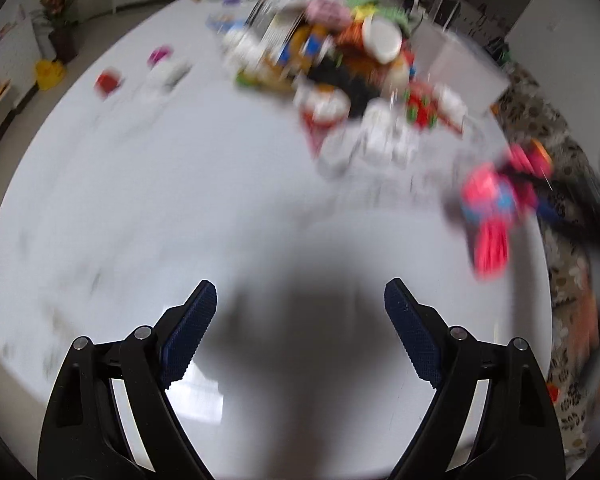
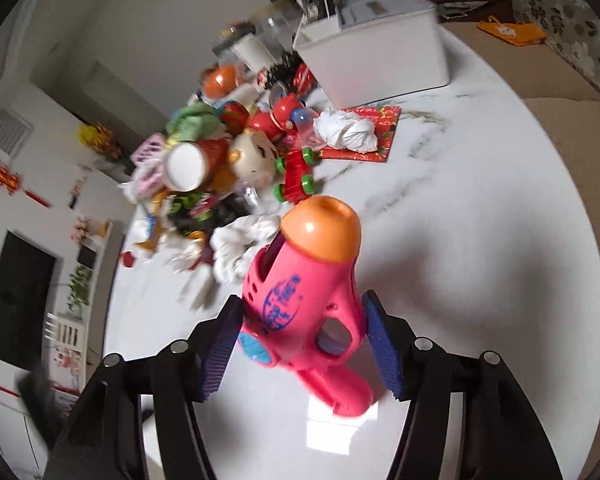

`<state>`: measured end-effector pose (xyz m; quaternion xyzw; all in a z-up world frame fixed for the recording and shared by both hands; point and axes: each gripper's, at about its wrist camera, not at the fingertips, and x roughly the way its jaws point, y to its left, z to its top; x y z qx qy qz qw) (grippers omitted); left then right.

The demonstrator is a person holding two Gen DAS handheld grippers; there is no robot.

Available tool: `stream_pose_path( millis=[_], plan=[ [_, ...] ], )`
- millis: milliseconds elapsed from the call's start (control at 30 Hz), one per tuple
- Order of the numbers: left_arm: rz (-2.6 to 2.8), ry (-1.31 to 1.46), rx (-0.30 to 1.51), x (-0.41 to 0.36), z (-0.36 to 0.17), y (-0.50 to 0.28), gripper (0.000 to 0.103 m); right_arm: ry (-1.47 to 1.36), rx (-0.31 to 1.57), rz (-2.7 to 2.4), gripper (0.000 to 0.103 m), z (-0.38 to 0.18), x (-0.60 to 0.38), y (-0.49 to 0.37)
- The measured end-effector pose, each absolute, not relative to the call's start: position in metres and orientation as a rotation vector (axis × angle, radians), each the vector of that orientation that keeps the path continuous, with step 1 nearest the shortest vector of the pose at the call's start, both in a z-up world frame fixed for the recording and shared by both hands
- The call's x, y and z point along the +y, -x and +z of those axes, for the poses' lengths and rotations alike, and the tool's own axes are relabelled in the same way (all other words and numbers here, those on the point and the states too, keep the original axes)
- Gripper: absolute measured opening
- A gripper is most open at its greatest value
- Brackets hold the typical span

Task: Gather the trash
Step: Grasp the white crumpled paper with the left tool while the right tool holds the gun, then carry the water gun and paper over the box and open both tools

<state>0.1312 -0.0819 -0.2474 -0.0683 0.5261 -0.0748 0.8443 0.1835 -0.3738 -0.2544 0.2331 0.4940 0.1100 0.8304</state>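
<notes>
My right gripper (image 2: 300,316) is shut on a pink toy gun (image 2: 300,300) with an orange nozzle and blue lettering, held above the white marble table (image 2: 480,220). The toy gun also shows blurred at the right of the left wrist view (image 1: 488,208). My left gripper (image 1: 300,300) is open and empty above the table (image 1: 160,200). A pile of toys and trash (image 2: 228,152) lies beyond the toy gun, with crumpled white tissues (image 2: 348,130) on a red envelope and more tissue (image 2: 240,244) close to the gun. The pile is blurred in the left wrist view (image 1: 340,64).
A white bin (image 2: 376,52) stands at the far side of the table behind the pile. Small red (image 1: 108,82) and pink (image 1: 160,54) items lie apart at the table's far left. A floral sofa (image 1: 556,152) is to the right.
</notes>
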Motion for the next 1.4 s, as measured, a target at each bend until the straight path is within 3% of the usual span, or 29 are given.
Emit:
stream_pose_path(
  millis=[100, 200, 233, 267, 300, 433, 500, 567, 733, 800, 833, 867, 1000, 1400],
  plan=[
    [-0.151, 0.096, 1.078, -0.098, -0.252, -0.172, 0.084, -0.524, 1.023, 0.256, 0.057, -0.249, -0.374, -0.166],
    [-0.169, 0.062, 1.102, -0.114, -0.269, -0.211, 0.08, -0.54, 1.026, 0.292, 0.018, -0.246, -0.371, -0.154],
    [-0.171, 0.048, 1.118, -0.117, -0.276, -0.219, 0.064, -0.533, 1.032, 0.298, 0.016, -0.246, -0.369, -0.153],
    [-0.172, 0.036, 1.137, -0.119, -0.282, -0.225, 0.032, -0.525, 1.031, 0.301, 0.016, -0.246, -0.368, -0.151],
    [-0.188, 0.044, 1.163, -0.119, -0.289, -0.231, 0.024, -0.53, 1.037, 0.3, 0.016, -0.249, -0.367, -0.152],
    [-0.246, 0.081, 1.161, -0.112, -0.288, -0.234, 0.019, -0.571, 1.039, 0.312, 0.016, -0.26, -0.371, -0.155],
    [-0.271, 0.11, 1.16, -0.105, -0.284, -0.23, 0.018, -0.566, 1.05, 0.314, 0.023, -0.268, -0.368, -0.159],
    [-0.281, 0.135, 1.155, -0.098, -0.279, -0.226, 0.018, -0.535, 1.058, 0.3, 0.039, -0.272, -0.364, -0.164],
    [-0.351, 0.189, 1.102, -0.078, -0.252, -0.194, 0.018, -0.478, 1.067, 0.262, 0.051, -0.287, -0.351, -0.187],
    [-0.362, 0.212, 1.096, -0.07, -0.246, -0.183, 0.018, -0.497, 1.068, 0.251, 0.039, -0.294, -0.351, -0.195],
    [-0.367, 0.227, 1.091, -0.063, -0.243, -0.176, 0.018, -0.522, 1.072, 0.249, 0.022, -0.299, -0.352, -0.199],
    [-0.367, 0.236, 1.089, -0.06, -0.241, -0.174, 0.018, -0.575, 1.074, 0.269, 0.018, -0.302, -0.354, -0.203],
    [-0.37, 0.283, 1.059, -0.038, -0.228, -0.153, 0.018, -0.621, 1.039, 0.29, 0.011, -0.291, -0.349, -0.202],
    [-0.404, 0.295, 0.972, 0.025, -0.18, -0.076, 0.018, -0.372, 0.977, 0.438, 0.01, -0.187, -0.277, -0.128]
  ],
)
